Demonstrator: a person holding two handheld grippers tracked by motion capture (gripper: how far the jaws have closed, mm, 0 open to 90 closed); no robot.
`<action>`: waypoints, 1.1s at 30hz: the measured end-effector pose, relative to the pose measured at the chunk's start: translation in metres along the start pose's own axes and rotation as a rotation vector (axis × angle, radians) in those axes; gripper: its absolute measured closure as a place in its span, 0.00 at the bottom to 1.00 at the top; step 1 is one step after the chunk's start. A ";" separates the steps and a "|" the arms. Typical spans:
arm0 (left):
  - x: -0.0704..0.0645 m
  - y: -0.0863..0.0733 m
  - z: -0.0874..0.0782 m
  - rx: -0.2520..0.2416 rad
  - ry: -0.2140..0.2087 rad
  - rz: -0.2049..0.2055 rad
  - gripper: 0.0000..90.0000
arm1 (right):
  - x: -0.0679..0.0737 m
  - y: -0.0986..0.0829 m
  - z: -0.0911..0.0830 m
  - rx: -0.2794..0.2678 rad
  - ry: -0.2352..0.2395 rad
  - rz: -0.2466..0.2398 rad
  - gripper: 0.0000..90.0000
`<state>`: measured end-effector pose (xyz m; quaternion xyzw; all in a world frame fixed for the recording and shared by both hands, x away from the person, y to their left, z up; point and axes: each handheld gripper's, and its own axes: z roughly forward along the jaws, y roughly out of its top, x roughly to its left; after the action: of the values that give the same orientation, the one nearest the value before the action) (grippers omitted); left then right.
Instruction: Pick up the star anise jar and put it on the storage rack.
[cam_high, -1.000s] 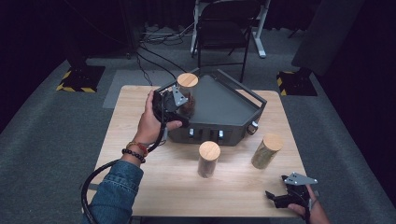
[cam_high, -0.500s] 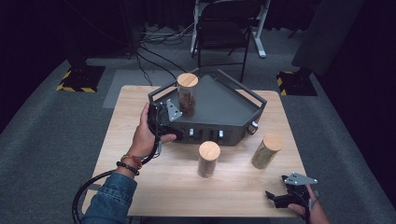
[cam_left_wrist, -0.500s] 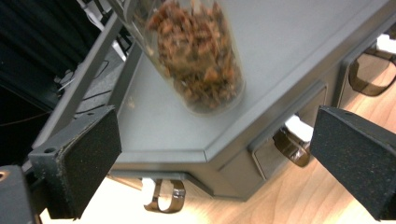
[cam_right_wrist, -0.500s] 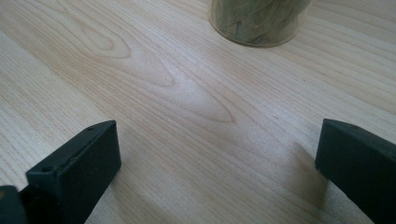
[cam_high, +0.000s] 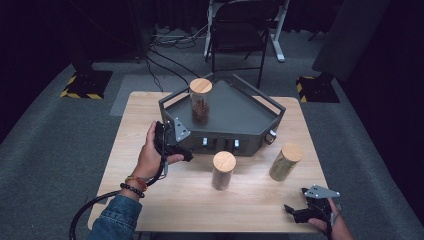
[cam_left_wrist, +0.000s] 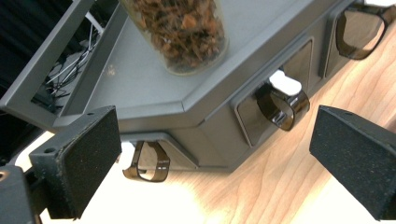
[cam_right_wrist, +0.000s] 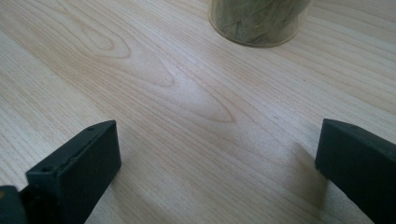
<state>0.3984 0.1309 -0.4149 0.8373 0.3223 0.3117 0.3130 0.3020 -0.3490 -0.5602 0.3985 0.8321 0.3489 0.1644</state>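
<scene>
On the wooden worktop (cam_high: 150, 115), a dark grey angular tray (cam_high: 235, 107) carrying one cork-lidded jar (cam_high: 200, 100) of brown pieces near its left rim, with two more lidded jars standing in front: a middle jar (cam_high: 223, 170) and a right jar (cam_high: 285, 161) of greenish contents. Just off the tray's front-left corner, left hand-held gripper (cam_high: 172, 145) held in a hand (cam_high: 149, 159), jaws wide apart and empty, facing the tray's side wall with its dark clips (cam_left_wrist: 280, 105). Near the worktop's front-right corner, right hand-held gripper (cam_high: 302, 210), jaws likewise spread, clasping nothing, low over bare wood.
</scene>
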 end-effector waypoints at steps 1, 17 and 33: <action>-0.001 -0.002 0.000 0.004 -0.002 0.004 0.02 | 0.000 0.000 0.000 0.000 0.000 0.000 0.00; -0.010 -0.033 -0.004 0.057 -0.012 0.023 0.02 | 0.000 0.000 0.000 0.000 0.000 0.000 0.00; -0.010 -0.073 -0.004 0.114 -0.018 -0.012 0.02 | 0.000 0.000 0.000 0.000 -0.001 0.001 0.00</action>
<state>0.3640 0.1683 -0.4686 0.8545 0.3418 0.2834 0.2696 0.3018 -0.3490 -0.5602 0.3991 0.8318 0.3488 0.1646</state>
